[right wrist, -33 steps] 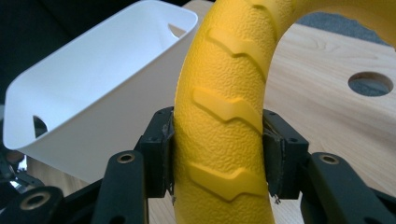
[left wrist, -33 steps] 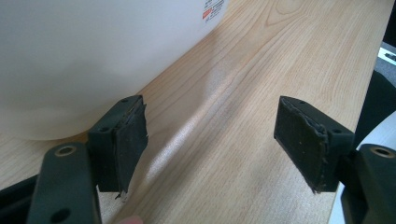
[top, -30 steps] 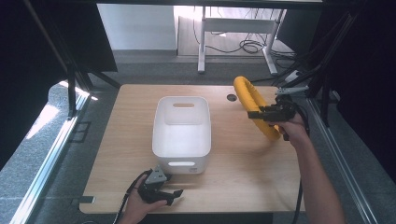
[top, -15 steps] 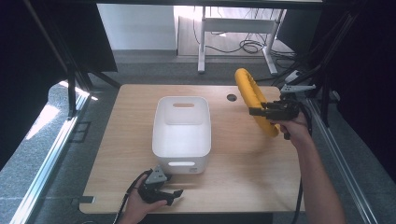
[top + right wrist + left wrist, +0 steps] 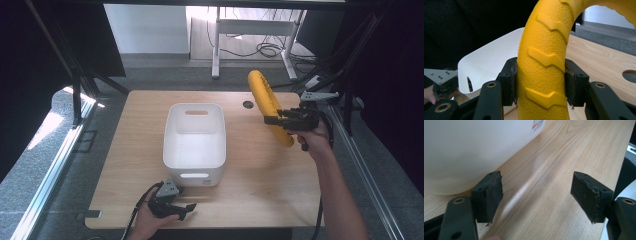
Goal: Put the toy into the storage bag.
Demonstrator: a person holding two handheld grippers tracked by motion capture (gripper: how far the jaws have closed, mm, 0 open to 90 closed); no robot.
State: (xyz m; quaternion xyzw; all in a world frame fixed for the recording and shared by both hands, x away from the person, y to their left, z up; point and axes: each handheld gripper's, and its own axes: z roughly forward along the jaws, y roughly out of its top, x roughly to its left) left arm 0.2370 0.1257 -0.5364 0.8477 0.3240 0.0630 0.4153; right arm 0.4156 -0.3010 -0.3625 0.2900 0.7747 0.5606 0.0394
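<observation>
Ring [image 5: 267, 105] of yellow ridged rubber is clamped edge-on in the right gripper [image 5: 274, 120], above the right side of the table [image 5: 260, 180] and to the right of the white bin [image 5: 194, 135]; the right gripper view shows both pads pressed against its textured band [image 5: 544, 67]. Compared with a second ago, the ring sits a little higher in the high view and clear of the wood, so the lift looks done and carrying it over the bin is probably the step in hand. The bin looks empty and has not shifted. At the near edge, the left gripper [image 5: 186, 207] stays parked just beside the bin's front wall, jaws wide apart with only bare wood between them [image 5: 536, 202].
</observation>
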